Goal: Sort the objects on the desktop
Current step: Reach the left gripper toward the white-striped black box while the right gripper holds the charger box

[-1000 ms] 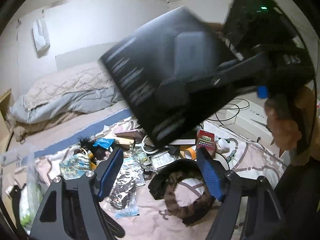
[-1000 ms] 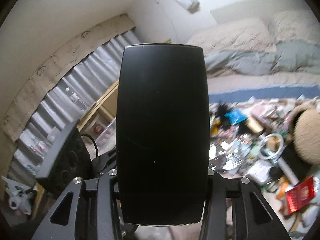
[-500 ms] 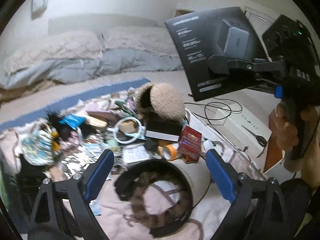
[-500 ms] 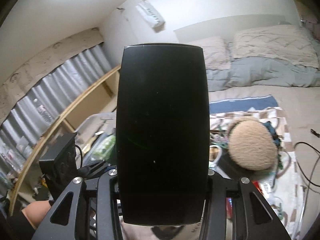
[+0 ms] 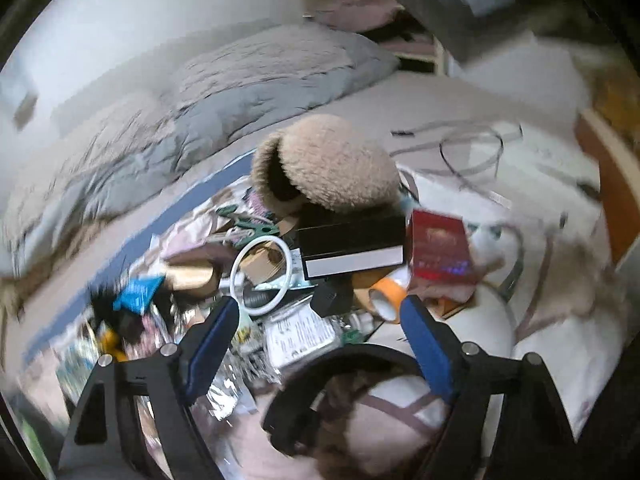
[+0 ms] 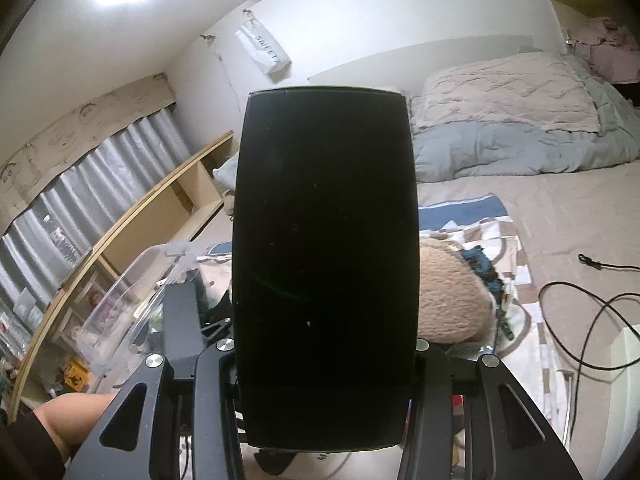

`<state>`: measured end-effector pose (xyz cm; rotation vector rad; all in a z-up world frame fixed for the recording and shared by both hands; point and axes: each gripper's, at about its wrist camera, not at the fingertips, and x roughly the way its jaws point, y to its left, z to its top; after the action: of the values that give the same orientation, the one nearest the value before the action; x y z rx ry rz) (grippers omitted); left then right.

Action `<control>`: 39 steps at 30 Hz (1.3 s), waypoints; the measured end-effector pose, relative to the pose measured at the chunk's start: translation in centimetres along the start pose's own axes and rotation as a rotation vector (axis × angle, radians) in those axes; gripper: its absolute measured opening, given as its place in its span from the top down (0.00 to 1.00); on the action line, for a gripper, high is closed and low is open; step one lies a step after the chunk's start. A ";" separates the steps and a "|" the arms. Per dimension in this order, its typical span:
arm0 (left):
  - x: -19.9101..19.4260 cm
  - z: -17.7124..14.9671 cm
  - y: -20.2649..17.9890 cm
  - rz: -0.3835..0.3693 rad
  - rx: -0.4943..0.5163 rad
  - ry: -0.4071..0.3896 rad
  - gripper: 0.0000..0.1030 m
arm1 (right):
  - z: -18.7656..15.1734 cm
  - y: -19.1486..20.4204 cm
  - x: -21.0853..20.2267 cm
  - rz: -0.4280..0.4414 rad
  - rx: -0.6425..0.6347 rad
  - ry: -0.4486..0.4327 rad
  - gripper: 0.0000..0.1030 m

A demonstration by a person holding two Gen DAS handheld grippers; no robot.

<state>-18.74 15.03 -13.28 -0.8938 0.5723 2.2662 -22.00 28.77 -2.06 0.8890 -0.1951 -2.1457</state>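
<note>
My right gripper (image 6: 325, 360) is shut on a large flat black box (image 6: 325, 248), held upright and filling the middle of the right wrist view. A blurred edge of that box (image 5: 460, 4) crosses the top of the left wrist view. My left gripper (image 5: 320, 320) is open and empty above a heap of small objects on the patterned cloth (image 5: 560, 360): a white ring (image 5: 262, 276), a black and silver box (image 5: 352, 250), a red packet (image 5: 438, 250), an orange tape roll (image 5: 386, 294), a fuzzy tan hat (image 5: 332, 164) and a black headband (image 5: 320, 380).
A clear plastic bin (image 6: 132, 300) stands at the left by a wooden shelf (image 6: 132, 232). A black cable (image 6: 580, 312) loops on the bed at the right. Grey pillows and a duvet (image 6: 520, 136) lie behind. The left wrist view is motion-blurred.
The right gripper has carried the black box up and to the right, almost out of the left view. The left gripper has swung right and moved closer over the heap.
</note>
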 end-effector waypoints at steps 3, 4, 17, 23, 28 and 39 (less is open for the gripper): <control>1.5 -0.1 -0.6 0.004 0.100 0.008 0.20 | 0.2 -0.5 -0.1 0.007 0.020 -0.004 0.57; 2.2 0.0 -0.5 -0.017 0.096 0.022 0.20 | 0.3 -0.8 -0.2 0.009 0.030 -0.007 0.57; 6.9 1.8 2.4 -0.481 -0.462 0.225 0.19 | 0.2 -2.5 -0.2 0.023 0.067 -0.007 0.57; 9.3 1.5 2.7 -0.504 -0.713 0.310 0.19 | 0.3 -3.2 -0.8 0.026 0.091 -0.019 0.57; 9.3 1.6 2.8 -0.453 -0.868 0.272 0.19 | 0.2 -3.3 -1.2 0.033 0.098 -0.028 0.57; 8.7 1.2 2.4 -0.345 -1.066 0.130 0.21 | 0.2 -3.4 -2.0 0.034 0.088 -0.039 0.57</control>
<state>-25.92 17.50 -18.32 -1.4756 -0.7926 2.1117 -23.33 32.47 -2.28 0.8882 -0.3244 -2.1372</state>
